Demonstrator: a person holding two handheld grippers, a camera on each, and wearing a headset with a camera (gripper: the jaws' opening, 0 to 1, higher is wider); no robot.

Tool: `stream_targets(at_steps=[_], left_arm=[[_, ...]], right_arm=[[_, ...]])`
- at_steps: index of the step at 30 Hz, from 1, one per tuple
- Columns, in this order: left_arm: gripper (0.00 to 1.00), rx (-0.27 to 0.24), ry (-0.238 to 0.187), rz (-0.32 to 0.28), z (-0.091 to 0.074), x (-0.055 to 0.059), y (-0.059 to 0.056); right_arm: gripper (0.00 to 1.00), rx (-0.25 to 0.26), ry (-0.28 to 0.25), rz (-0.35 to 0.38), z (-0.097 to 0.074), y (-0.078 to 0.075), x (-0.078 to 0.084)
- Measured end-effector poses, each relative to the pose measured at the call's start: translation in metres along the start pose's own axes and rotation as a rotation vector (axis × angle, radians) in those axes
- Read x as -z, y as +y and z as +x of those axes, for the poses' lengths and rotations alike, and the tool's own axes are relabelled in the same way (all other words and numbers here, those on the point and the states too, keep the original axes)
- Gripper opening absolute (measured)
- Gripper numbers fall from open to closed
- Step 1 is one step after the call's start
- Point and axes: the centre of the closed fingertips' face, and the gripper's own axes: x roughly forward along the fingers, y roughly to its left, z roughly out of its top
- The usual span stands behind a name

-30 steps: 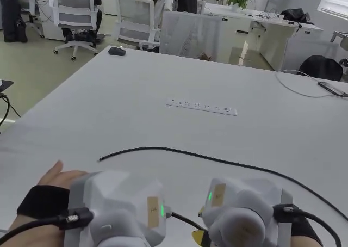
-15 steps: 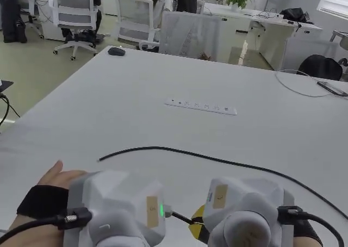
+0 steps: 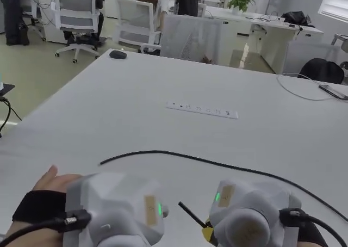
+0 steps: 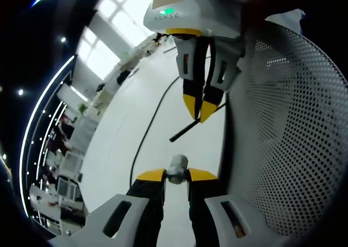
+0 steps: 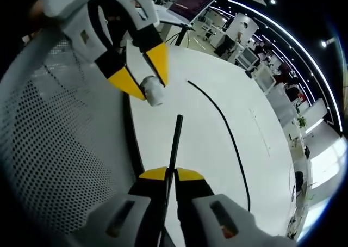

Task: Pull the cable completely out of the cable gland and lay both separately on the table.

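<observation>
My left gripper (image 4: 175, 175) is shut on a small white cable gland (image 4: 177, 165), also seen as the gland (image 5: 153, 91) held by that gripper (image 5: 147, 84) in the right gripper view. My right gripper (image 5: 170, 174) is shut on a thin black cable (image 5: 175, 141), whose free end (image 5: 179, 117) points at the gland with a gap between them. In the head view both grippers sit low over the table's near edge, and the cable end (image 3: 180, 205) sticks out left of the right gripper (image 3: 207, 233). The rest of the cable (image 3: 179, 156) curves across the white table (image 3: 109, 111).
A white power strip (image 3: 202, 110) lies mid-table and a dark mouse (image 3: 117, 54) at the far left corner. A phone (image 3: 334, 92) and thin wire lie at the right. A perforated white chair back (image 4: 288, 122) is close behind the grippers. Office chairs stand beyond the table.
The cable end has come out of the gland: earlier it ran unbroken between the two grippers, now a gap separates them. The right gripper has moved right.
</observation>
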Motion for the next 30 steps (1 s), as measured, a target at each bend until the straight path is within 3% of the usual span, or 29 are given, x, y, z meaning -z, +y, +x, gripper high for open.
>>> stream_targets(at_steps=[3, 5, 9, 14, 17, 21, 25, 30], left_arm=[[0.16, -0.009, -0.01, -0.022, -0.001, 0.0, 0.006], [0.16, -0.014, -0.011, -0.031, -0.002, 0.001, 0.006], [0.16, -0.023, -0.005, -0.026, -0.002, 0.002, 0.007], [0.16, -0.038, -0.009, -0.051, -0.004, 0.004, 0.011], [0.16, -0.044, -0.011, -0.06, -0.005, 0.005, 0.013], [0.16, -0.054, -0.008, -0.082, -0.005, 0.008, 0.016], [0.16, -0.056, -0.001, -0.1, -0.005, 0.012, 0.017], [0.16, -0.059, 0.01, -0.115, -0.005, 0.016, 0.018]], right_arm=[[0.04, -0.07, -0.012, 0.077, 0.005, -0.007, 0.0], [0.04, -0.053, -0.018, 0.09, 0.009, -0.034, -0.001], [0.04, -0.047, -0.08, 0.221, 0.019, -0.083, -0.012], [0.04, 0.071, -0.189, 0.274, 0.024, -0.159, -0.042], [0.04, 0.085, -0.192, 0.275, 0.03, -0.181, -0.054], [0.04, 0.152, -0.224, 0.272, 0.044, -0.231, -0.078], [0.04, 0.207, -0.282, 0.323, 0.053, -0.273, -0.1], [0.04, 0.276, -0.354, 0.288, 0.055, -0.319, -0.124]])
